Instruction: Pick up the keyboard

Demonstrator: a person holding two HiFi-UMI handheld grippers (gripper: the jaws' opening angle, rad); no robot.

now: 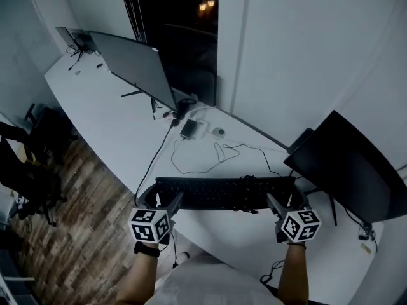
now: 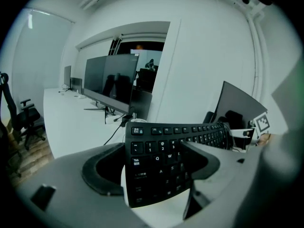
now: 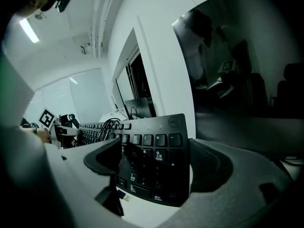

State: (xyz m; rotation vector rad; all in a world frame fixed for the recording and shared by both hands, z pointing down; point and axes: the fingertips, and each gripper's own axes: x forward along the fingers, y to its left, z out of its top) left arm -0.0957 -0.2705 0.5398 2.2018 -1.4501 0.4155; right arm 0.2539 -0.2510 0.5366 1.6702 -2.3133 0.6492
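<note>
A black keyboard (image 1: 222, 192) hangs level above the white desk (image 1: 114, 126), held by its two ends. My left gripper (image 1: 166, 203) is shut on the left end; in the left gripper view the keyboard (image 2: 159, 141) stands between the jaws with the Tab and Q keys showing. My right gripper (image 1: 278, 206) is shut on the right end, and the right gripper view shows the number-pad end of the keyboard (image 3: 154, 144) between its jaws. A dark cable (image 3: 102, 127) bunches over the keyboard's top edge. Both marker cubes face the head camera.
A large monitor (image 1: 137, 65) stands at the back left of the desk and a second one (image 1: 350, 167) at the right. A power adapter (image 1: 189, 129), a small round object (image 1: 219, 132) and a loose black cable (image 1: 216, 154) lie beyond the keyboard. Office chairs (image 1: 35, 164) stand on the wooden floor at left.
</note>
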